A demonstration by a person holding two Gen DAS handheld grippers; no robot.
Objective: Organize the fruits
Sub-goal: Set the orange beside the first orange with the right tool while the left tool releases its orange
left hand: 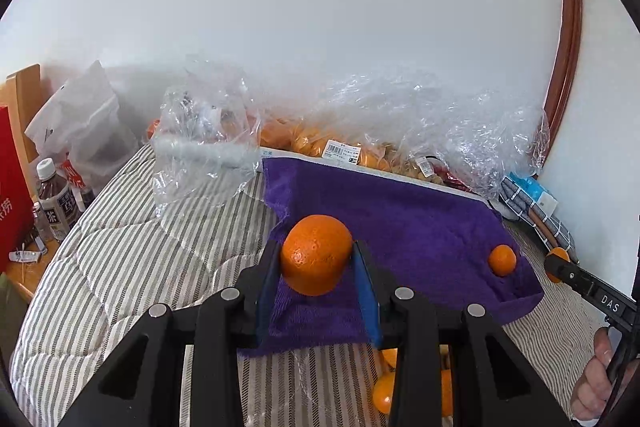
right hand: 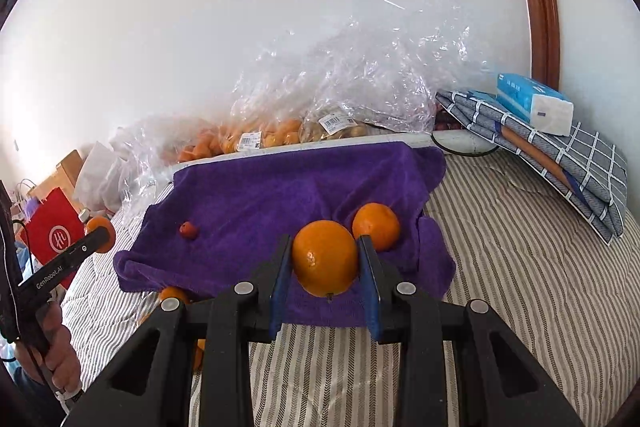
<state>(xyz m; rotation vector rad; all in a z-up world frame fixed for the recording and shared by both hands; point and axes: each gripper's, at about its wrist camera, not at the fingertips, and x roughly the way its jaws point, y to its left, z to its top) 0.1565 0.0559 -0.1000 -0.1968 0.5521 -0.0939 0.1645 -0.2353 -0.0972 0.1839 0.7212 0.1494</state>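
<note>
My left gripper (left hand: 316, 255) is shut on a large orange (left hand: 316, 253) and holds it over the near left part of a purple towel (left hand: 400, 215). My right gripper (right hand: 325, 259) is shut on another orange (right hand: 325, 257) above the towel's (right hand: 280, 195) near right edge. A smaller orange (right hand: 376, 226) lies on the towel just behind it; it also shows in the left wrist view (left hand: 502, 259). A small red fruit (right hand: 188, 229) lies on the towel's left part. More oranges (left hand: 386, 391) lie on the striped bed under the left gripper.
Clear plastic bags of oranges (right hand: 260, 137) and crumpled plastic (left hand: 208, 131) line the wall behind the towel. Bottles (left hand: 54, 199) and a red bag (right hand: 52, 231) stand at the left. Folded cloth with a tissue pack (right hand: 534, 103) lies at the right.
</note>
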